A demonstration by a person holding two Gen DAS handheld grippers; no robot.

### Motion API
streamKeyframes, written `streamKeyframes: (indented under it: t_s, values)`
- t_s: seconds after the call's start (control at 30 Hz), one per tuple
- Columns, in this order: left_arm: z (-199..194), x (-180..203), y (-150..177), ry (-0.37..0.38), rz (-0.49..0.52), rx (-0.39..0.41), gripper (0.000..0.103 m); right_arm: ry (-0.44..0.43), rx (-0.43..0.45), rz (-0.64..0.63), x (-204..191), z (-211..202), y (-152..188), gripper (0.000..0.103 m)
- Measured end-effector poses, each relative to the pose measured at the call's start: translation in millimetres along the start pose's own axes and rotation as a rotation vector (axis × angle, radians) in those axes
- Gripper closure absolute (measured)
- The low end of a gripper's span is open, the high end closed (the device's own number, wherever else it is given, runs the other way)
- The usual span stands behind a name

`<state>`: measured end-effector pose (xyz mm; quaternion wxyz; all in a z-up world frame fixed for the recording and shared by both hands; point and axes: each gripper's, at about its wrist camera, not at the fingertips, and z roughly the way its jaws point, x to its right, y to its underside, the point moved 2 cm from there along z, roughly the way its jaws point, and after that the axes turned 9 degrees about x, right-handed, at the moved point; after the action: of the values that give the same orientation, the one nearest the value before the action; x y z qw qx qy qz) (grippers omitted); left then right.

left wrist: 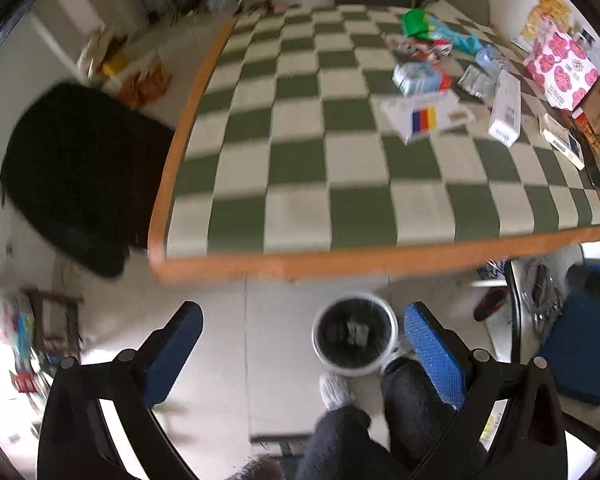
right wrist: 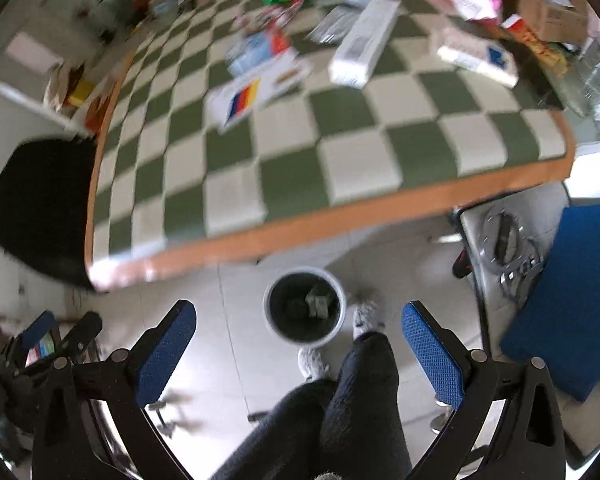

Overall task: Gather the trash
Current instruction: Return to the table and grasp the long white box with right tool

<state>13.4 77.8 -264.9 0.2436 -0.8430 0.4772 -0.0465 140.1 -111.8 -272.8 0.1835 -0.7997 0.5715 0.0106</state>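
Note:
Trash lies on the far right part of a green-and-white checkered table (left wrist: 300, 184): a white box with a colour stripe (left wrist: 422, 114), a long white carton (left wrist: 505, 108), a crumpled blue wrapper (left wrist: 418, 76) and a green packet (left wrist: 415, 22). The same striped box (right wrist: 246, 98) and long carton (right wrist: 364, 42) show in the right wrist view. A white bin (left wrist: 355, 334) with a dark liner stands on the floor below the table edge, crumpled trash inside; it appears again as bin (right wrist: 304, 305). My left gripper (left wrist: 302, 350) and right gripper (right wrist: 299, 350) hang open and empty above the floor.
A person's dark-trousered legs (left wrist: 412, 400) and slippered feet (right wrist: 366, 316) stand beside the bin. A black chair (left wrist: 80, 176) sits left of the table. A pink-flowered box (left wrist: 560, 66) and cartons crowd the table's right edge. A blue seat (right wrist: 572, 300) stands at the right.

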Motion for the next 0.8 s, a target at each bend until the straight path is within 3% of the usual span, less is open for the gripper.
streamKeyframes:
  t_s: [0.2, 0.37, 0.5, 0.6, 0.67, 0.8]
  values:
    - [49, 35, -82, -0.103, 0.179, 0.022, 0.000, 0.042, 0.014, 0.084, 49, 42, -105, 0.001]
    - [112, 62, -142, -0.171, 0.268, -0.032, 0.000, 0.065, -0.018, 0.134, 81, 106, -187, 0.020]
    - [152, 82, -170, -0.174, 0.352, -0.074, 0.000, 0.093, -0.044, 0.162, 94, 161, -240, 0.021]
    - [171, 98, -182, -0.130, 0.424, -0.103, 0.000, 0.099, -0.081, 0.153, 95, 194, -264, 0.027]
    - [180, 110, -186, -0.068, 0.473, -0.129, 0.000, 0.084, -0.130, 0.132, 92, 210, -272, 0.046]
    - [185, 133, -189, 0.051, 0.585, -0.173, 0.000, 0.072, -0.168, 0.017, 85, 211, -268, 0.047]
